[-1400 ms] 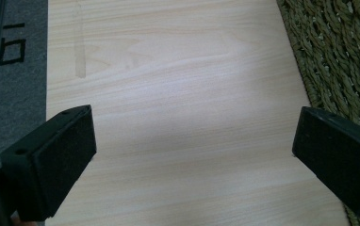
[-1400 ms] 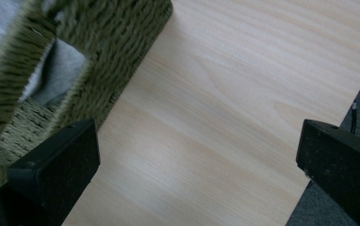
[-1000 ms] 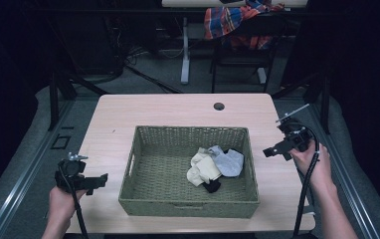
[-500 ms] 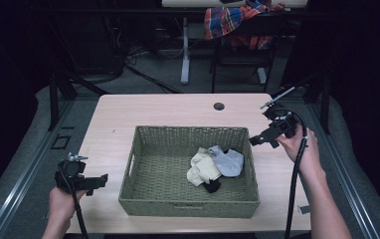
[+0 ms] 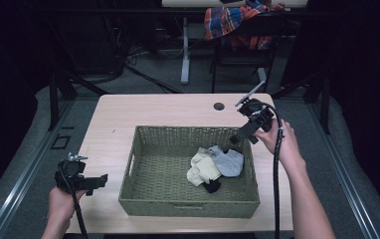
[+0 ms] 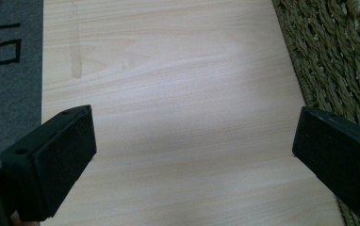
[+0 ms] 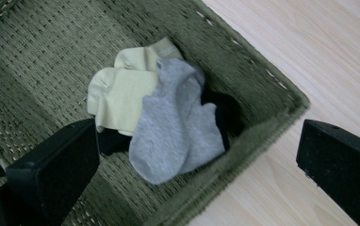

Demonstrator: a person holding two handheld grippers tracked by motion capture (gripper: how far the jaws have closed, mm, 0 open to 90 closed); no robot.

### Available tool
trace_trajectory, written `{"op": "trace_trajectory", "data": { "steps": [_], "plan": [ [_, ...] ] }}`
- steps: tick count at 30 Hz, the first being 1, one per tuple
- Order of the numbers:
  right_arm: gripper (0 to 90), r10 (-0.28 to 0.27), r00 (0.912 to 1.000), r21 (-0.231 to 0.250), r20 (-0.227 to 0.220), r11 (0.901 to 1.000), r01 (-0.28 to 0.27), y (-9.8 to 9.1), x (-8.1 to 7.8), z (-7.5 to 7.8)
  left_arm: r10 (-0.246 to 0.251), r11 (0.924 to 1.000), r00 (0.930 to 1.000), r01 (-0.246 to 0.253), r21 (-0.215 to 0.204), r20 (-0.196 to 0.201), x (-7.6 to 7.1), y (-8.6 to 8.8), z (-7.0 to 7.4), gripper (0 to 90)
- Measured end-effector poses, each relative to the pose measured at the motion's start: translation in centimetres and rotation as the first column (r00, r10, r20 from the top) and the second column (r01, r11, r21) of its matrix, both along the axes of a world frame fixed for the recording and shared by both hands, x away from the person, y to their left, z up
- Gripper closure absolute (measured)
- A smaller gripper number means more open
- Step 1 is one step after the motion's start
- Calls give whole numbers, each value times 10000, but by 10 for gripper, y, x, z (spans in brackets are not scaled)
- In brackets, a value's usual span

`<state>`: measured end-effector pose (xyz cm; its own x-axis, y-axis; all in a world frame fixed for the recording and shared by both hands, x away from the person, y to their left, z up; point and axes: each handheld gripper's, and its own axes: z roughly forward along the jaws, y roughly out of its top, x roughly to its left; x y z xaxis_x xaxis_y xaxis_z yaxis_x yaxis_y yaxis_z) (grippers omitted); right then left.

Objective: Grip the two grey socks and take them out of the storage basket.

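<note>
Socks (image 7: pixel 168 117) lay heaped at centre frame, the right gripper (image 5: pixel 242 133) spread wide above the basket (image 5: pixel 143 199) rim. A jaw could have snagged the weave. The left gripper (image 6: pixel 192 160) sat spread too, lower left.

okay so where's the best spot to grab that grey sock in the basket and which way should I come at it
Probably the raised fold of the grey sock on top of the pile, taken from straight above. It lies over the pale yellow sock and the black sock, so its upper layer is free. It sits close to the basket wall, so a sideways approach looks blocked. The open right gripper is nearest.
</note>
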<state>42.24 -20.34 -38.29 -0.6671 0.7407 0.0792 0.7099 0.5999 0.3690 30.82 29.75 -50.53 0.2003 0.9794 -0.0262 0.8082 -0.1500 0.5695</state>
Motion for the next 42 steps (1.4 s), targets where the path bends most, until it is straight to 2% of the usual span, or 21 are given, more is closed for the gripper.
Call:
{"op": "trace_trajectory", "data": {
  "steps": [1, 3, 7, 15, 20, 24, 25, 26, 34, 36, 39, 42],
  "plan": [
    [0, 44, 10000, -4, -63, 10000, -44, 4, -1, -2, 21, 10000, 10000, -21, -22, 11, 0, 0, 0, 3],
    [0, 168, 9997, -28, 169, 9999, -168, 10, -2, -5, 90, 10000, 10000, -89, -42, 27, 0, 1, 0, 3],
    [0, 368, 9991, 89, 216, 9993, -370, 19, -2, -14, 46, 10000, 10000, -45, -64, 43, 1, 1, 0, 3],
    [27, 568, 9982, -598, -181, 9965, -578, 30, 3, -42, -32, 9999, 10000, 33, -137, 61, 0, 1, 1, 3],
    [48, 584, 9981, -517, -211, 9969, -594, 33, 5, -52, 3, 9998, 10000, -2, -203, 61, 0, 3, 1, 3],
    [144, 626, 9977, -703, -252, 9955, -642, 35, 6, -58, 5, 9997, 10000, -3, -226, 99, 1, 2, 1, 3],
    [155, 525, 9984, -618, -220, 9966, -537, 37, 5, -61, 4, 9998, 10000, -2, -222, 99, 1, 2, 1, 3],
    [162, 711, 9969, -900, -346, 9932, -739, 37, 7, -62, 4, 9998, 10000, -2, -222, 99, 1, 2, 1, 3],
    [286, 668, 9963, -1269, -533, 9892, -731, 44, 9, -75, -29, 9998, 10000, 31, -218, 76, 1, 1, 1, 3],
    [311, 731, 9959, -1221, -530, 9894, -791, 47, 10, -80, -59, 9998, 10000, 60, -171, 59, 1, 1, 1, 4],
    [364, 728, 9954, -1617, -618, 9834, -820, 52, 10, -86, -42, 9998, 10000, 43, -181, 79, 1, 1, 1, 5],
    [422, 734, 9954, -1783, -617, 9804, -834, 55, 10, -88, -63, 9998, 10000, 64, -170, 64, 1, 1, 1, 5]
  ]
}}
